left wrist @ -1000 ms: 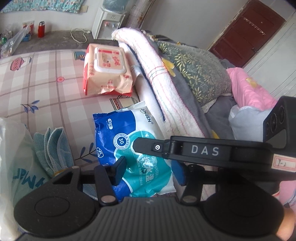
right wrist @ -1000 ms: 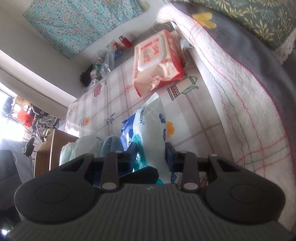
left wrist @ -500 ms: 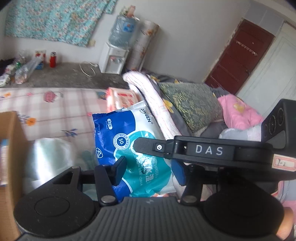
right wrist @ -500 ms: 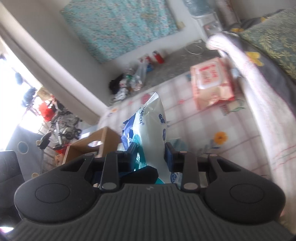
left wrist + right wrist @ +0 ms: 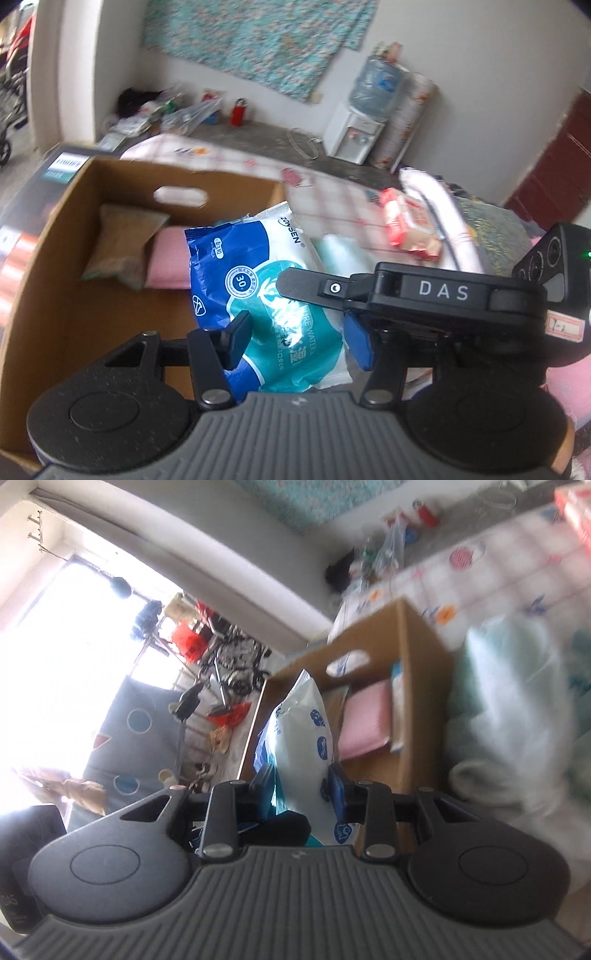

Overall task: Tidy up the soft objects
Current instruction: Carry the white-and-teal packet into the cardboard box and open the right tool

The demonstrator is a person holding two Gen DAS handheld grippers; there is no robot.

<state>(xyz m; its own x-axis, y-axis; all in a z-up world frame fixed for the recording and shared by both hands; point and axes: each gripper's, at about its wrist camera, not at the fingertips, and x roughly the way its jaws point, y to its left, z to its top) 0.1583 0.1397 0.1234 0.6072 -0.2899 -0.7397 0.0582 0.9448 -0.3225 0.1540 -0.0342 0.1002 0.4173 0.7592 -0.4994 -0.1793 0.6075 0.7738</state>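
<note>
Now both tools carry the wet-wipes pack [image 5: 273,295] over the cardboard box [image 5: 55,258]. Right tool [image 5: 301,779] clamps it; left tool [image 5: 295,332] is opening around it. Next: lower beside pink cloth [image 5: 168,258], release.

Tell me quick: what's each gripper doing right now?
Left gripper: fingers on the wipes pack, starting to open.
Right gripper: closed on the same wipes pack.

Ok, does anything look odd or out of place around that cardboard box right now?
Nothing looks spilled or damaged. The blue and white wipes pack hangs in the air over the cardboard box, gripped by both the left tongs and the right tongs. Inside, a pink folded cloth and a tan packet lie flat.
</note>
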